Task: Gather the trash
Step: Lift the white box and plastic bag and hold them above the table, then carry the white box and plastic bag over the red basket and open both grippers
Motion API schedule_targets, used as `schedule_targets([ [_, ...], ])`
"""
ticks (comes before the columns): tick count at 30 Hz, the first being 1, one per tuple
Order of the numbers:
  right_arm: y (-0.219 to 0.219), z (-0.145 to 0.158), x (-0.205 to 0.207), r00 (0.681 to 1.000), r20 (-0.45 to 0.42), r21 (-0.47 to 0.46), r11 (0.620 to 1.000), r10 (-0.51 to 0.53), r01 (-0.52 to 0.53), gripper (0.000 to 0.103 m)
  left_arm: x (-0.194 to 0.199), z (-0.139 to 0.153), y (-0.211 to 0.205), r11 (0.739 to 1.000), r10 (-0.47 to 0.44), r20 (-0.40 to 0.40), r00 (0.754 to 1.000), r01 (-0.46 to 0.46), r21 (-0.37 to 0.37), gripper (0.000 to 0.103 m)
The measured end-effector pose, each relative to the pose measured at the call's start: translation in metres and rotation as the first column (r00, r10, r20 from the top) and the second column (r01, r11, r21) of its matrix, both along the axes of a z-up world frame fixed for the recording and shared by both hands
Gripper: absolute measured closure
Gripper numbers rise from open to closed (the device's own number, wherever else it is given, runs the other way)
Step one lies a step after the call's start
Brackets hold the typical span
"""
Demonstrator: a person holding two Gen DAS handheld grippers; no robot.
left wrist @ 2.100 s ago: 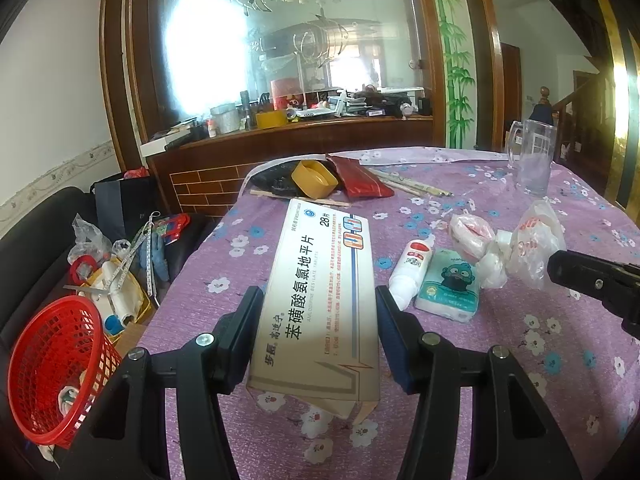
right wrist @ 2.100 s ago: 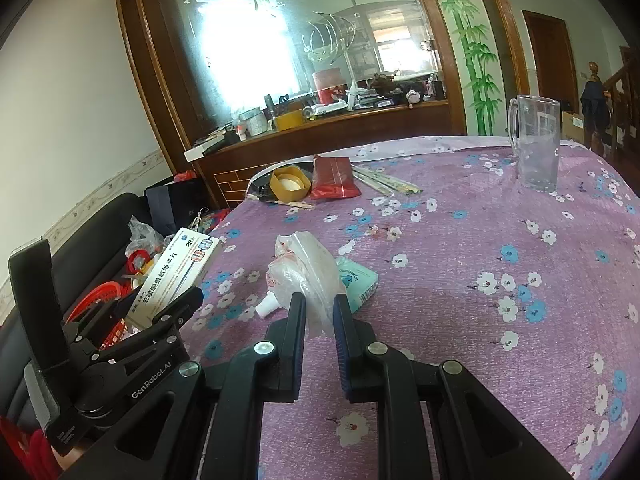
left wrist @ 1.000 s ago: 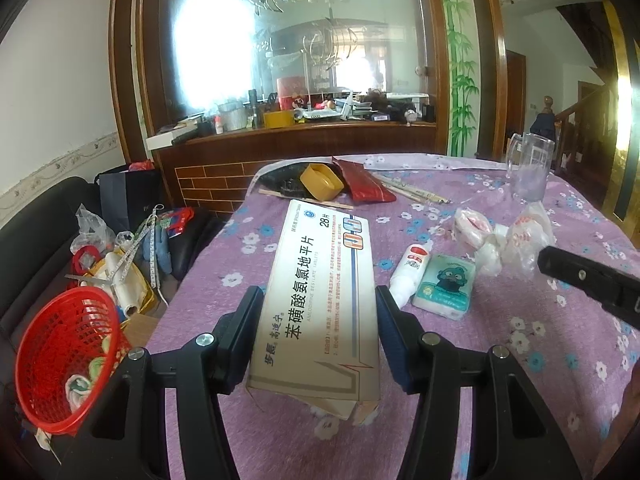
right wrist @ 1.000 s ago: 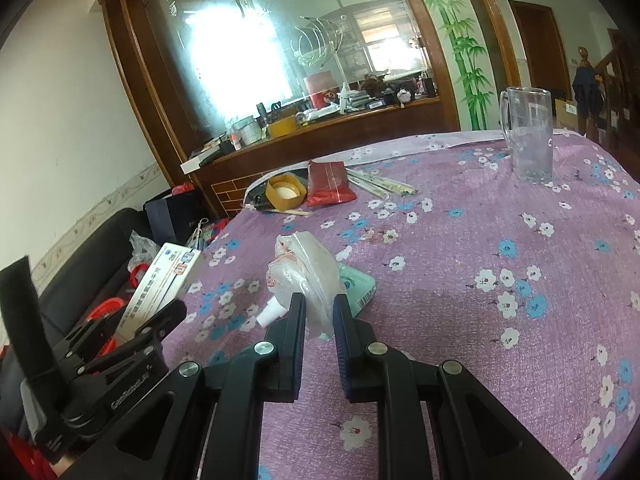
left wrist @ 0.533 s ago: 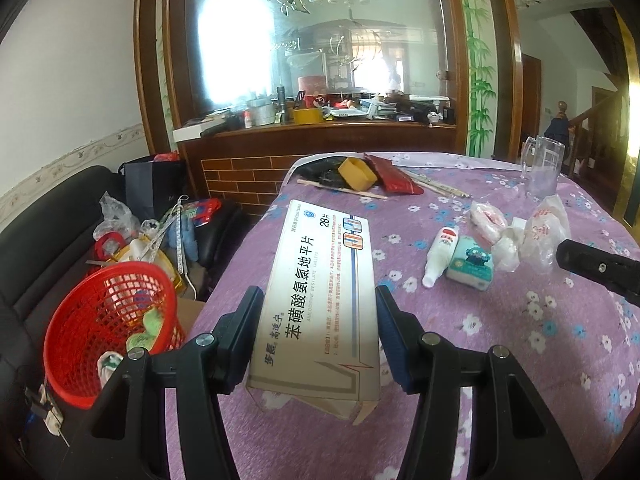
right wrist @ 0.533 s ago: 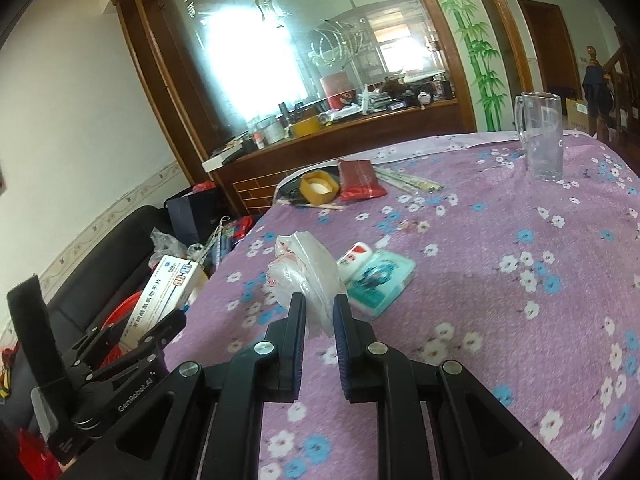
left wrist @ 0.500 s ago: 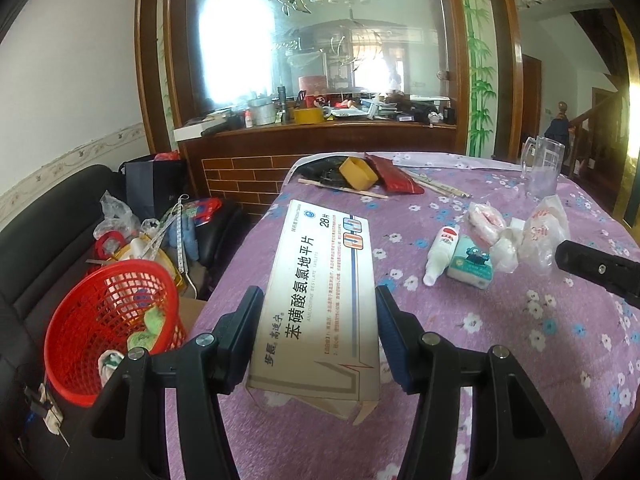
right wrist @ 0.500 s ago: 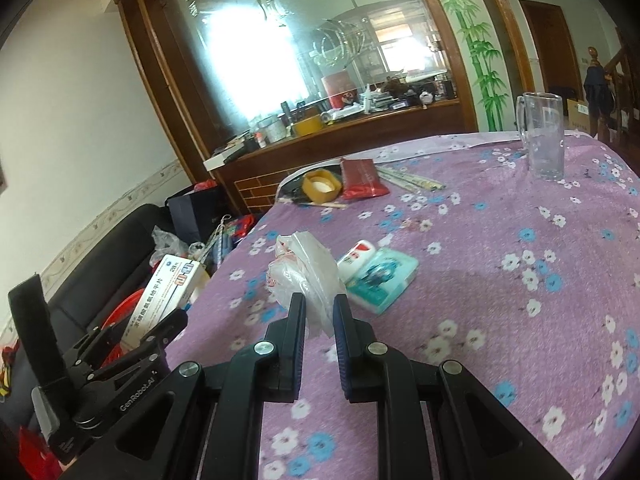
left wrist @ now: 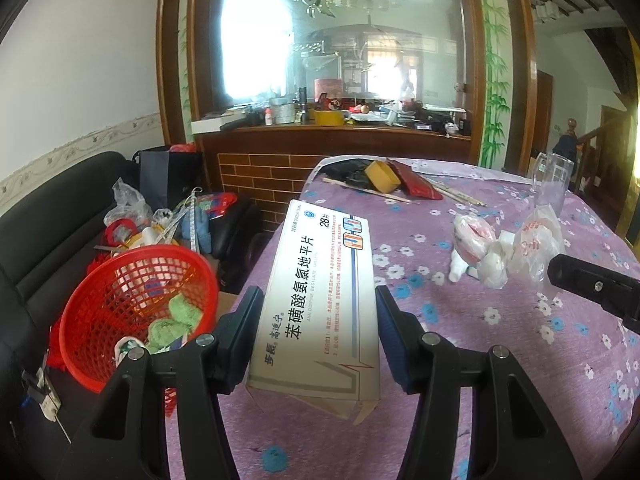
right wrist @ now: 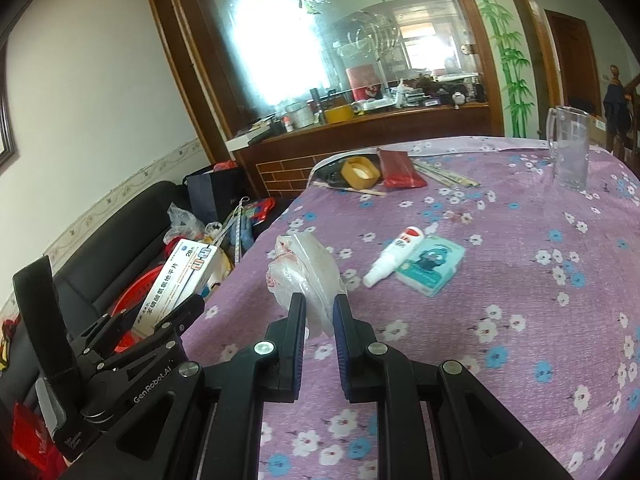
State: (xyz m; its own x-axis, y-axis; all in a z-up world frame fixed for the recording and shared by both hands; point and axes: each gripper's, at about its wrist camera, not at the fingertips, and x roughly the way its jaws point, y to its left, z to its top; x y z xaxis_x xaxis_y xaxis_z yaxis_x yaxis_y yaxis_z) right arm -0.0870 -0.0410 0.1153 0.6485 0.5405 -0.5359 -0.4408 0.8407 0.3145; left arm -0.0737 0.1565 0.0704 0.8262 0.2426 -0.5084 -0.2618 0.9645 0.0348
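My left gripper [left wrist: 316, 304] is shut on a long white medicine box [left wrist: 320, 300] and holds it above the table's left edge, just right of the red mesh basket [left wrist: 132, 300] on the sofa. The box also shows in the right wrist view [right wrist: 180, 276]. My right gripper [right wrist: 319, 308] is shut on a crumpled clear plastic bag [right wrist: 304, 268], lifted over the purple flowered tablecloth [right wrist: 520, 280]. In the left wrist view the bag [left wrist: 536, 240] hangs at the right.
A white tube [right wrist: 394, 256] and a teal tissue pack [right wrist: 432, 264] lie mid-table. A glass mug [right wrist: 568, 148], tape roll [right wrist: 360, 172], red pouch [right wrist: 398, 170] and chopsticks stand farther back. Cluttered bags [left wrist: 160, 220] sit on the black sofa.
Both grippers have pulled back and left with their loads. The basket has come closer to the left gripper. The tube and tissue pack stay on the table.
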Motion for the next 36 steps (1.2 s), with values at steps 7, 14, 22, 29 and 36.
schedule_targets([
  [7,0.029,0.003,-0.007,0.999,-0.002,-0.022,0.999,0.044,-0.044,0.087,-0.013,0.002,0.024,0.999,0.035,0.016,0.999,-0.034,-0.031,0.048],
  [14,0.061,0.009,-0.006,0.995,-0.002,-0.025,0.995,0.100,-0.100,0.087,-0.025,0.006,0.059,0.994,0.099,0.020,0.995,-0.098,-0.053,0.048],
  [22,0.107,0.006,-0.002,0.982,-0.042,-0.011,0.982,0.187,-0.187,0.087,-0.033,0.000,0.111,0.976,0.200,-0.013,0.980,-0.200,-0.091,0.048],
  [29,0.149,0.010,-0.004,0.968,-0.036,-0.028,0.968,0.248,-0.249,0.087,-0.041,-0.006,0.146,0.958,0.266,-0.034,0.963,-0.268,-0.105,0.048],
  [36,0.181,0.002,0.002,0.953,-0.083,-0.025,0.956,0.291,-0.293,0.087,-0.049,-0.011,0.176,0.939,0.321,-0.048,0.946,-0.325,-0.117,0.048],
])
